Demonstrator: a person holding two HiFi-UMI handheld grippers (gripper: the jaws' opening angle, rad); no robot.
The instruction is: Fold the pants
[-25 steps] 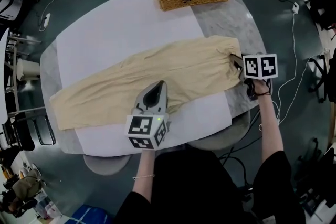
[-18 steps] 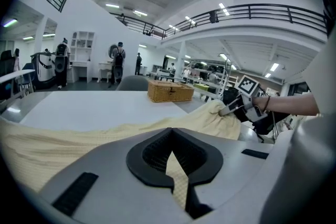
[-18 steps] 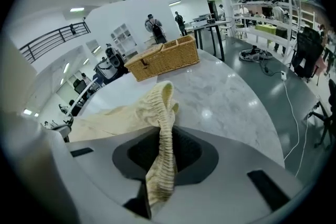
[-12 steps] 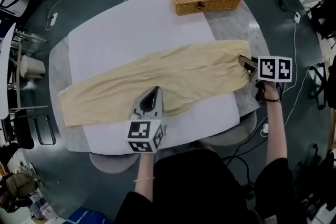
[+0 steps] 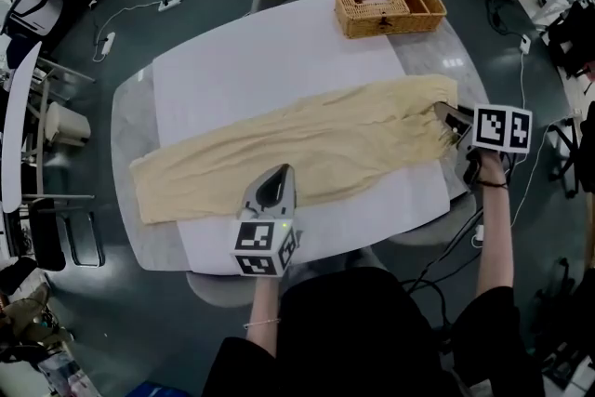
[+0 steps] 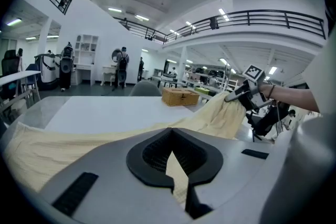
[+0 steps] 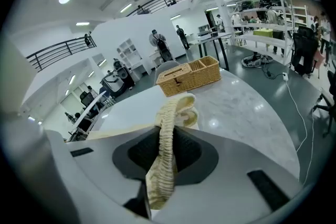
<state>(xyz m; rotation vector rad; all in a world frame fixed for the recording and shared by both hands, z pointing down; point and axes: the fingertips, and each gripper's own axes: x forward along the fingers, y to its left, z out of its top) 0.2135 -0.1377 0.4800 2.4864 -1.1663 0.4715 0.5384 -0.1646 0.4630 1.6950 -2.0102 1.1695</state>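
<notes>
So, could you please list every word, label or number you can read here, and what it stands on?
None can be read.
The left marker cube and right marker cube bear only black-and-white square patterns.
The woven wicker basket and beige pants show no print.
Background: too small to read.

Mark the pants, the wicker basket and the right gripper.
pants point(image 5: 316, 144), head view, middle of the cloth.
wicker basket point(image 5: 395, 23), head view, near side wall.
right gripper point(image 5: 447, 118), head view, between its fingertips at the waistband.

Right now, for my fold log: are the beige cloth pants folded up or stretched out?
Stretched out: pants lie full-length across white table, waistband in right gripper.
</notes>
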